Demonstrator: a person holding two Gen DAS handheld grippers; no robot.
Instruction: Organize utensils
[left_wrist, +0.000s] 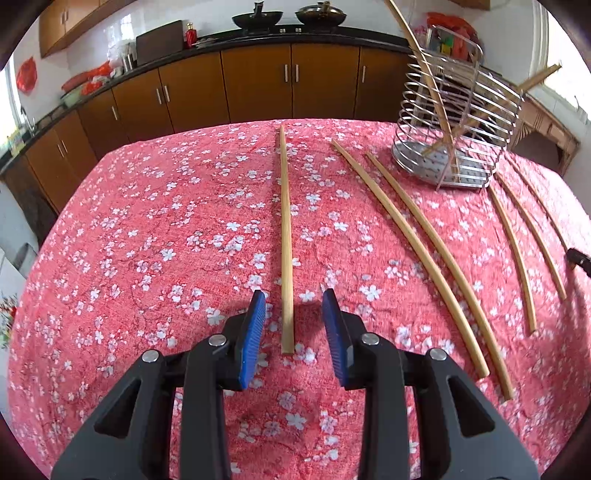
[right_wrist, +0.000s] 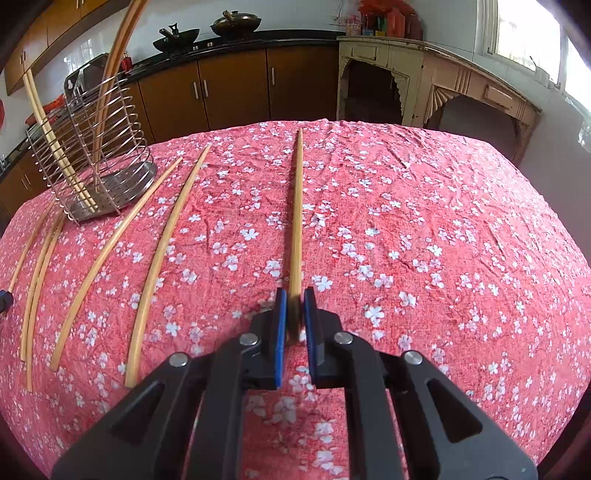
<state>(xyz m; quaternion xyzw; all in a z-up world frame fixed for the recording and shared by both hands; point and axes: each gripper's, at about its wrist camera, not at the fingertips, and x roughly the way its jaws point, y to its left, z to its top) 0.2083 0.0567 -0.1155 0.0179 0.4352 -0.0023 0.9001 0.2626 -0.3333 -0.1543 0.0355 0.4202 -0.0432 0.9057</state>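
A: Left claw first: ribbed blue pads on matte black arms, jaws parted, and a pale wooden chopstick lies flat between them, touched by neither pad

B: And the right claw?

A: Clenched on another chopstick, smooth, round and tapering to a thin far tip; its near end sits pinched between the blue pads

B: What's under them?

A: A desk draped in crinkled coral-red cloth printed with small white blossoms. More loose chopsticks lie side by side on the cloth, looking bowed through the lens

B: The holder?

A: A shiny wire utensil rack, stacked steel rings over a perforated drip tray, near the desk's far edge. Chopsticks already stand in it, leaning out over the rim

B: Any writing?

A: None I can read. Behind are glossy brown cabinets with slim metal handles and two dark woks on the black worktop
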